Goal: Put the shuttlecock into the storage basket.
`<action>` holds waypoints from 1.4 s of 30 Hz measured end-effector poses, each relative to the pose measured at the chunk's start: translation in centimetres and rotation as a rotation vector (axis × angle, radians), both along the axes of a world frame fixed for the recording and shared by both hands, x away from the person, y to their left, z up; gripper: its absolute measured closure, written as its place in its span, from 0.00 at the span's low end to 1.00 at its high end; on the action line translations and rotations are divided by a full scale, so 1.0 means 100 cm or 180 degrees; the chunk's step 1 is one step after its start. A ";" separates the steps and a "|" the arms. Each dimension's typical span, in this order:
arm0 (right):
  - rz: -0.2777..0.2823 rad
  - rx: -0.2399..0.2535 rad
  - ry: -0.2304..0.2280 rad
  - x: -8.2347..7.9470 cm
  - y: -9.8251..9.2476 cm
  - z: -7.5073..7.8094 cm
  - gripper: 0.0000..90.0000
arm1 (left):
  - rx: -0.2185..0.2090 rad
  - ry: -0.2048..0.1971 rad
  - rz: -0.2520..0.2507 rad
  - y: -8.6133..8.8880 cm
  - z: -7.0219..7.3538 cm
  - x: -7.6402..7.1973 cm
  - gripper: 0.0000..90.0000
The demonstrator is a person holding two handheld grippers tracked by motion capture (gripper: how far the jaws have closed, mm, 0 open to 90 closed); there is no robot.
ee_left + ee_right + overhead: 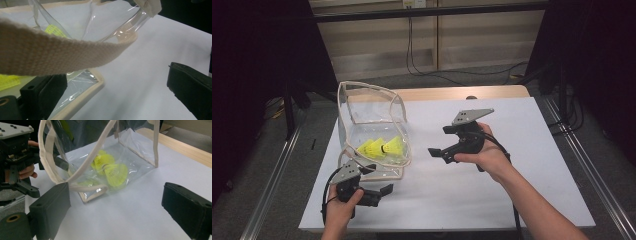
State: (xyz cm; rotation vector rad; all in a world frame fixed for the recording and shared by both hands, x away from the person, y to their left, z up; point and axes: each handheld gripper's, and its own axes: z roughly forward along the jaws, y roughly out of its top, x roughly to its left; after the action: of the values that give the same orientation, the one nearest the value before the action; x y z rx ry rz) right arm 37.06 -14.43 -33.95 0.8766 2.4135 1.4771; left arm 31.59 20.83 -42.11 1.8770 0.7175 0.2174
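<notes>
A clear plastic tote bag with cream woven trim and handles (373, 120) stands on the left part of the white worktop (492, 190), its mouth open at the top and its handles arching over it. Inside it, on the bottom, lie yellow feathered shuttlecocks (382, 147), bunched together near the front wall; in the right gripper view they show through the transparent side, with dark bands at their cork ends (110, 168).

The left hand-held gripper (379, 192) sits just at the bag's near corner, low over the worktop. Its jaws stand wide apart and hold nothing. In the left gripper view a cream woven handle strap (62, 53) crosses close in front of the camera, above the jaws; whether it touches the gripper cannot be told.

The right hand-held gripper (438, 152) is held to the right of the bag, apart from it, pointing leftward toward it. Its jaws are also spread wide, with nothing between them but bare worktop.

Beyond the worktop's far edge, black cables (452, 75) lie on the floor.
</notes>
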 end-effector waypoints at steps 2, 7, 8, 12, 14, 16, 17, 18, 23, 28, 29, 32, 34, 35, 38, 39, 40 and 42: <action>-0.0010 -0.0010 0.0019 0.000 -0.002 -0.003 0.09 | -0.0009 0.0002 0.0002 0.000 0.000 0.000 0.03; -0.0043 0.0005 -0.0022 -0.003 -0.010 -0.009 0.09 | -0.0011 -0.0007 -0.0001 0.000 0.000 0.000 0.03; -0.0048 -0.0007 -0.0044 -0.004 -0.012 -0.010 0.09 | -0.0029 0.0001 0.0005 0.000 0.000 0.000 0.03; -0.0080 0.0003 -0.0005 -0.006 -0.019 -0.016 0.09 | -0.0004 -0.0001 -0.0003 0.000 0.000 0.000 0.03; -0.0105 0.0007 -0.0006 -0.006 -0.023 -0.018 0.09 | -0.0015 -0.0004 -0.0002 -0.001 0.000 0.000 0.03; -0.0119 0.0004 0.0000 -0.007 -0.026 -0.021 0.09 | -0.0011 -0.0004 -0.0001 -0.001 0.000 0.000 0.03; -0.0135 0.0001 -0.0001 -0.008 -0.028 -0.022 0.09 | -0.0010 -0.0002 0.0001 0.000 0.000 0.000 0.03; -0.0143 0.0001 -0.0008 -0.008 -0.030 -0.023 0.09 | 0.0000 -0.0001 0.0003 0.000 0.000 0.000 0.03; -0.0160 0.0002 0.0006 -0.010 -0.037 -0.027 0.09 | 0.0005 -0.0006 0.0004 0.000 0.000 0.000 0.03; -0.0202 0.0047 -0.0008 -0.014 -0.049 -0.032 0.09 | -0.0005 -0.0003 0.0015 0.000 0.000 0.000 0.03; -0.0203 0.0056 -0.0014 -0.015 -0.051 -0.032 0.09 | -0.0008 0.0001 0.0011 -0.001 0.000 -0.001 0.03; -0.0237 0.0066 -0.0013 -0.017 -0.058 -0.034 0.09 | -0.0005 0.0002 0.0013 -0.001 0.000 -0.001 0.03; -0.0278 0.0062 -0.0017 -0.018 -0.063 -0.036 0.10 | 0.0002 0.0006 0.0015 -0.001 0.000 -0.001 0.03; -0.0273 0.0061 -0.0016 -0.019 -0.064 -0.037 0.09 | -0.0002 0.0003 0.0016 -0.001 0.000 -0.001 0.03; -0.0298 0.0039 -0.0001 -0.021 -0.069 -0.041 0.10 | 0.0005 0.0002 -0.0017 -0.001 0.000 0.000 0.03; -0.0298 0.0033 0.0000 -0.021 -0.071 -0.042 0.10 | 0.0002 0.0001 -0.0011 -0.002 0.000 -0.001 0.03; -0.0313 0.0012 -0.0015 -0.022 -0.072 -0.043 0.10 | 0.0006 0.0000 -0.0011 -0.002 0.000 -0.001 0.03; -0.0323 0.0017 0.0003 -0.023 -0.075 -0.046 0.10 | 0.0004 0.0003 -0.0007 -0.001 -0.001 -0.001 0.03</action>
State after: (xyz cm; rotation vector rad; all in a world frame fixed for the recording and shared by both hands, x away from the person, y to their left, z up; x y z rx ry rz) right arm 34.74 -21.98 -38.60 0.9856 2.3295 1.4474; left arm 31.54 20.69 -42.16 1.8791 0.7161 0.2155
